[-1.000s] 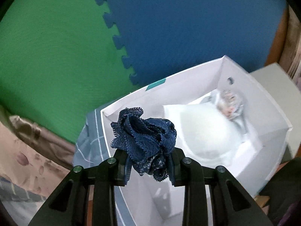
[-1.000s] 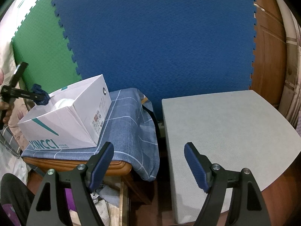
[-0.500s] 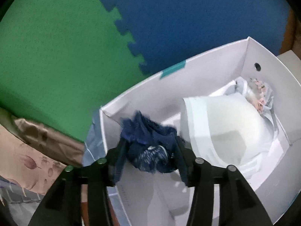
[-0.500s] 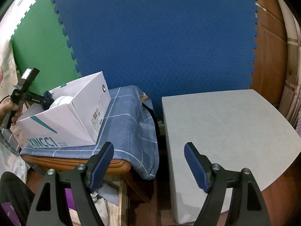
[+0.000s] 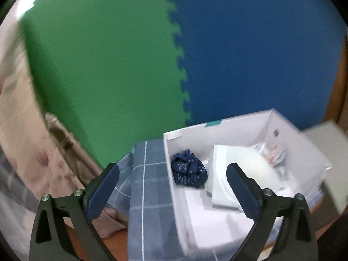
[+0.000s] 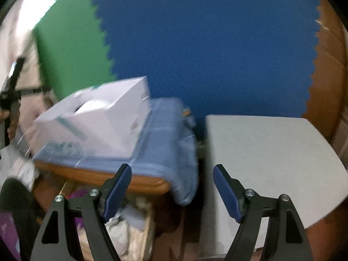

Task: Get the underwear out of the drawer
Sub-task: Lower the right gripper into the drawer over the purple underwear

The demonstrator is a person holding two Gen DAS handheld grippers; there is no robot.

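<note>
wooden table (image 6: 139, 181) — checked cloth (image 5: 150, 187) (blue) | white box (image 5: 217, 134) on cloth

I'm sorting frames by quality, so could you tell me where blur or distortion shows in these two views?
Left wrist view: fisheye bending throughout; right and left edges smeared, the box rim soft, the navy underwear fairly sharp. Right wrist view: strong motion blur across the box and cloth; the right gripper stays crisp.
</note>
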